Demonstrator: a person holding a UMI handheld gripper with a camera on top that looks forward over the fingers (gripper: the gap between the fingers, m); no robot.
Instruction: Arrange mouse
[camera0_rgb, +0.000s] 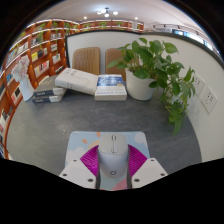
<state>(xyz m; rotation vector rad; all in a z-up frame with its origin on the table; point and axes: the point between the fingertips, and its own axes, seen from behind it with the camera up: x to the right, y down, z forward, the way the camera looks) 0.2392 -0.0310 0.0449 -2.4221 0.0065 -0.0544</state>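
Observation:
A pale grey mouse (112, 160) lies lengthwise between my fingers, nose pointing away from me. My gripper (113, 164) is shut on it: the left magenta pad (91, 159) and the right one (135, 159) both press against its sides. Under and just ahead of the mouse is a pastel patterned mouse mat (86, 140) on the grey tabletop (60, 125). I cannot tell whether the mouse rests on the mat or hangs just above it.
Beyond the mat, stacked books (110, 86) and a white box (75, 80) lie by a white pot (140, 84) with a leafy plant (160, 62). More books (47, 95) and a bookshelf (35, 60) stand to the left.

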